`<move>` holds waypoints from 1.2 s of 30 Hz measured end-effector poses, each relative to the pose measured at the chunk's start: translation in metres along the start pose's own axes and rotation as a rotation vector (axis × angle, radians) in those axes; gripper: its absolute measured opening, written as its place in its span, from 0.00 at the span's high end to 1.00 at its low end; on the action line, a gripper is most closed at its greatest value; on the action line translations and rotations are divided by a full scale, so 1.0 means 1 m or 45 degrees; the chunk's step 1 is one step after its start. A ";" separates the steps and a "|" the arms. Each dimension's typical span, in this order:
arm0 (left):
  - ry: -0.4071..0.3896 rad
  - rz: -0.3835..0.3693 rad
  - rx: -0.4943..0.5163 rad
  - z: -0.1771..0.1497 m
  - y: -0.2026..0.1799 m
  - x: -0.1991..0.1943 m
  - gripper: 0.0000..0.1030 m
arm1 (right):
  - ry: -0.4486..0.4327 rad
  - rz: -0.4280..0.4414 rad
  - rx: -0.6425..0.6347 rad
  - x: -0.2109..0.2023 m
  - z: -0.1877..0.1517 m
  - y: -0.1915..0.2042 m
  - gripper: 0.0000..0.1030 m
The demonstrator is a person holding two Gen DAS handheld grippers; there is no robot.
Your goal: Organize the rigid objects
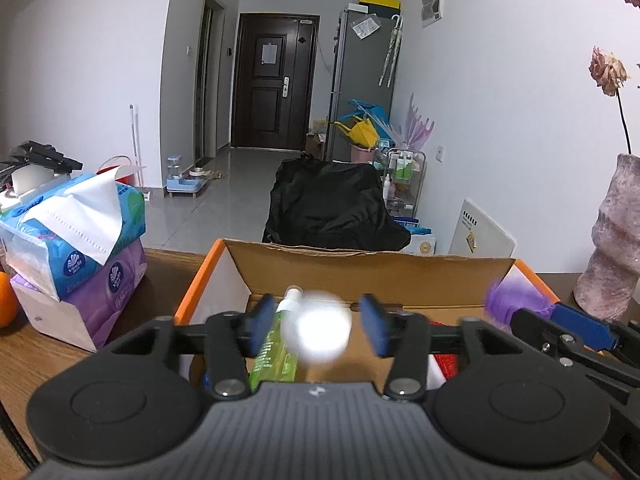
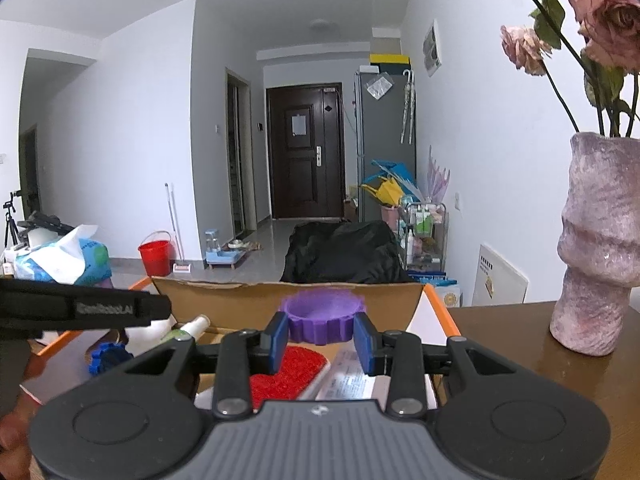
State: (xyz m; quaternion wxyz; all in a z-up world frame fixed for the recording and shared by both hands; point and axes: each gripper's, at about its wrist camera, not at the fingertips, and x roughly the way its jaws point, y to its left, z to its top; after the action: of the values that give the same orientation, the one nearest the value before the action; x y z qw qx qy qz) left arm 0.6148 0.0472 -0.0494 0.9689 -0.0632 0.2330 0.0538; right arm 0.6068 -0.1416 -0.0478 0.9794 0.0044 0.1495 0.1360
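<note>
Purple and ridged, a round plastic cup (image 2: 320,318) sits clamped between the blue pads of the right gripper (image 2: 322,338) at the centre of the right wrist view, above the open cardboard box (image 2: 224,300). Lower centre of the left wrist view, the left gripper (image 1: 318,326) stands released, pads clear of a blurred white ball (image 1: 322,336). A green bottle (image 1: 276,354) lies in the box, just left of the ball.
</note>
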 end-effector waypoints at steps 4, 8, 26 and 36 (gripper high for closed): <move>-0.056 0.066 -0.025 0.001 0.004 -0.007 0.00 | 0.001 -0.060 0.008 -0.001 0.000 -0.002 0.12; -0.078 0.099 -0.042 0.002 0.009 -0.009 0.00 | -0.018 -0.095 0.015 -0.003 0.000 -0.004 0.00; -0.079 0.077 -0.043 0.006 0.010 -0.027 0.00 | -0.019 -0.084 0.019 -0.020 0.009 0.000 0.00; -0.099 0.023 0.000 0.006 0.005 -0.063 0.00 | -0.013 -0.084 0.001 -0.055 0.013 0.000 0.00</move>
State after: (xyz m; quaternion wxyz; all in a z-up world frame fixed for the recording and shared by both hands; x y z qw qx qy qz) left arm 0.5607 0.0483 -0.0154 0.9767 -0.0589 0.1958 0.0652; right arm 0.5599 -0.1564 -0.0196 0.9841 0.0008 0.1445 0.1036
